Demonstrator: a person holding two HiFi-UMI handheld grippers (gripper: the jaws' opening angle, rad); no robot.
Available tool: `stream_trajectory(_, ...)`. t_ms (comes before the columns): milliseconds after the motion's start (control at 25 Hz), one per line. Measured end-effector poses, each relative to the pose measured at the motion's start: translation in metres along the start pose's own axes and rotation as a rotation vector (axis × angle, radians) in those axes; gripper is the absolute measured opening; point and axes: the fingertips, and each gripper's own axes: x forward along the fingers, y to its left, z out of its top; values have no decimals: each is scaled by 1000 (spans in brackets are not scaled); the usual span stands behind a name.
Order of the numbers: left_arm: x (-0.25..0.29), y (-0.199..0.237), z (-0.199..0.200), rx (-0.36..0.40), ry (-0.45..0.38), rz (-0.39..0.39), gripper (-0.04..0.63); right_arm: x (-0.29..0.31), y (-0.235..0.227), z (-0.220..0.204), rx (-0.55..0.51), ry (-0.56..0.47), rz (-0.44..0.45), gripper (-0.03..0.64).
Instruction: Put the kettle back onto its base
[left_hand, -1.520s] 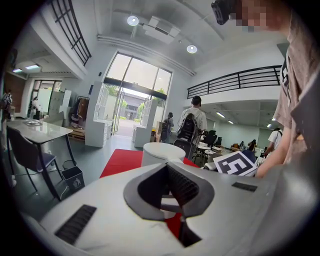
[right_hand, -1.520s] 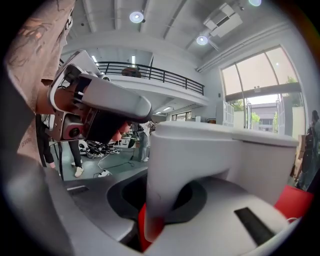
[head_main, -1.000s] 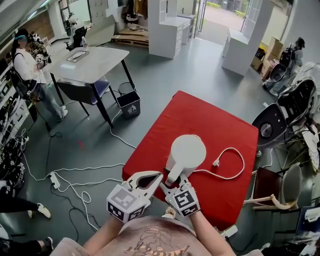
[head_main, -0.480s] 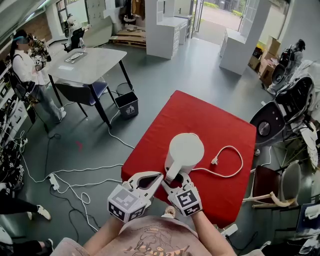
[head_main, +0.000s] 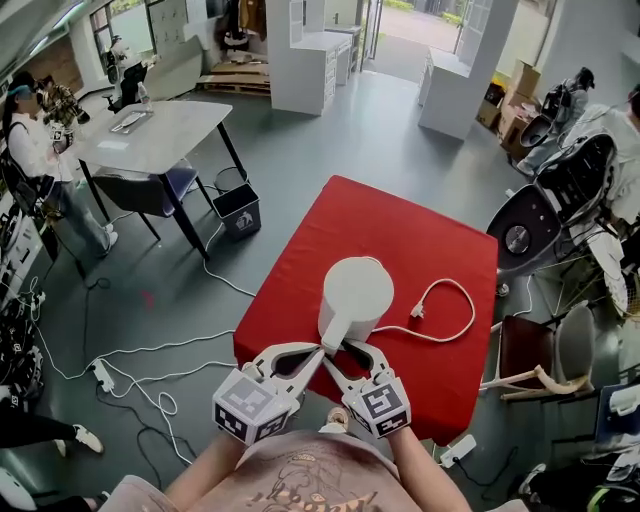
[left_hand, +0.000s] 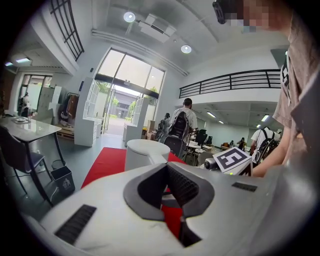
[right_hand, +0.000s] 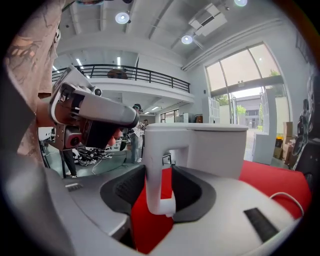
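Both of the person's forearms come in low from the near edge of the red table (head_main: 400, 230), close side by side. Each gripper carries its marker cube on top, and the two lean in toward one another. The right gripper (head_main: 357, 351) points ahead and slightly leftward at the white kettle (head_main: 357, 288). Its jaws stand apart, one on either side of the kettle's handle (head_main: 335, 338). In the right gripper view the handle (right_hand: 159, 185) hangs upright in the gap, with a strip of red showing between it and each dark pad, so nothing is pinched. The kettle's body (right_hand: 215, 145) rises just beyond those jaw tips, standing upright on the table. The left gripper (head_main: 318, 352) sits just left of the right one, and its curved jaws are brought together at the tips with nothing between them. Its own view shows the kettle (left_hand: 145, 152) a little ahead and left of the tips, and the right gripper's marker cube (left_hand: 232, 159) off to the right. Only the head view takes in the white cord (head_main: 455, 320), which loops out from the kettle's foot to the right of the jaws and ends in a plug (head_main: 415, 312) lying on the red top. The base cannot be made out in any view.
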Motion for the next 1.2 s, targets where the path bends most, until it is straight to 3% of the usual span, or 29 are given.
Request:
stream_trajectory(520, 1, -25, 1, 21, -1, -62, -8, -35, -8, -2, 63, -28, -70, 134)
stream_trajectory(600, -3, -28, 2, 23, -6, -68, -8, -40, -8, 3, 76, -44, -82, 92)
stream_trajectory(680, -7, -31, 1, 24, -8, -73, -8, -45, -5, 7, 81, -58, -91, 10)
stream_trajectory(1200, -42, -53, -12, 28, -19, -128, -8, -65, 54, 22, 78, -75, -60, 3)
